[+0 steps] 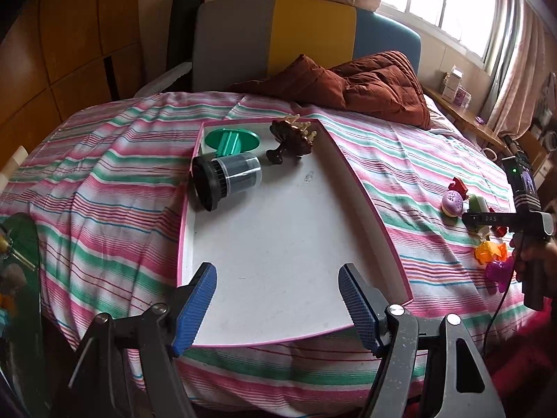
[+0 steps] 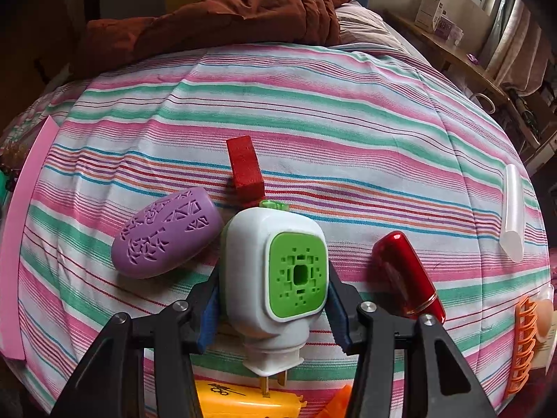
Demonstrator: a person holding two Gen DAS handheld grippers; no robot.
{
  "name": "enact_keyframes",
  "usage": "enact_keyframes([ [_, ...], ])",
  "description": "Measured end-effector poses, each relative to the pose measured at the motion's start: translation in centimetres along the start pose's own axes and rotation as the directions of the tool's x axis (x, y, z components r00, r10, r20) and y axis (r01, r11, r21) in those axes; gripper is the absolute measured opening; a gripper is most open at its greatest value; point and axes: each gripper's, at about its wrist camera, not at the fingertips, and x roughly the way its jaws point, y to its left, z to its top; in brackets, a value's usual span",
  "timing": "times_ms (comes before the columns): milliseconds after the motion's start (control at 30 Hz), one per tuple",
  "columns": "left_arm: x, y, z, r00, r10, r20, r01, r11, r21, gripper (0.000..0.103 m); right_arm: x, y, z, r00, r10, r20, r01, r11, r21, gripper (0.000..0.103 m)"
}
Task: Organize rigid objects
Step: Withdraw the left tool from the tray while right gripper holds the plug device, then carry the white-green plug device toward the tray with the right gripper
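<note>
Gripping the white-and-green plug (image 2: 275,278) on the striped bedspread (image 2: 313,111), my right gripper (image 2: 273,308) had its jaws closed against its sides, while my left gripper (image 1: 278,299) hung wide open over the tray (image 1: 369,188).

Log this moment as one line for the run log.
left gripper: open, over tray | right gripper: shut on white-green plug-in | tray holds: green lid, black cup, brown clip
</note>
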Motion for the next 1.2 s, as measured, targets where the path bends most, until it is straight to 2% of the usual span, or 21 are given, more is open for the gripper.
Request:
enact_keyframes([
  [133, 0.0, 1.0, -0.3, 1.000, -0.002, 0.004, 0.002, 1.000, -0.022, 0.073, -0.4, 0.4, -0.3, 0.999, -0.003, -0.035, 0.004, 1.000, 0.021, 0.051],
  [333, -0.3, 1.7, -0.5, 1.000, -0.003, 0.020, 0.004, 1.000, -0.029, 0.073, -0.9, 1.3, -0.9, 0.997, 0.036, -0.065, -0.033, 0.998, 0.059, 0.051],
  [467, -0.3, 2.1, -0.6, 1.000, -0.006, 0.022, 0.006, 0.999, -0.041, 0.073, -1.6, 2.7, -1.3, 0.994, 0.092, -0.056, -0.087, 0.993, 0.078, 0.051],
  [600, -0.3, 2.8, -0.7, 1.000, 0.005, 0.024, -0.004, 0.999, -0.055, 0.073, -2.6, 4.3, -1.3, 0.991, 0.132, -0.008, -0.130, 0.988, 0.084, 0.051],
  [767, -0.5, 3.3, -0.7, 0.999, 0.015, 0.029, -0.013, 0.998, -0.067, 0.073, -3.8, 6.8, -1.8, 0.965, 0.261, 0.017, -0.261, 0.963, 0.064, 0.051],
  [867, -0.6, 3.4, -0.8, 0.999, 0.017, 0.030, -0.015, 0.998, -0.067, 0.073, -3.6, 8.6, -2.7, 0.956, 0.294, -0.004, -0.294, 0.955, 0.037, 0.051],
  [967, -0.7, 3.5, -1.0, 0.999, 0.020, 0.029, -0.019, 0.998, -0.062, 0.073, -2.7, 9.6, -3.2, 0.958, 0.285, -0.020, -0.284, 0.958, 0.035, 0.052],
  [1200, -0.9, 3.8, -1.3, 0.999, 0.039, 0.032, -0.037, 0.997, -0.063, 0.073, -2.8, 11.1, -3.7, 0.975, 0.222, 0.006, -0.221, 0.975, -0.012, 0.052],
])
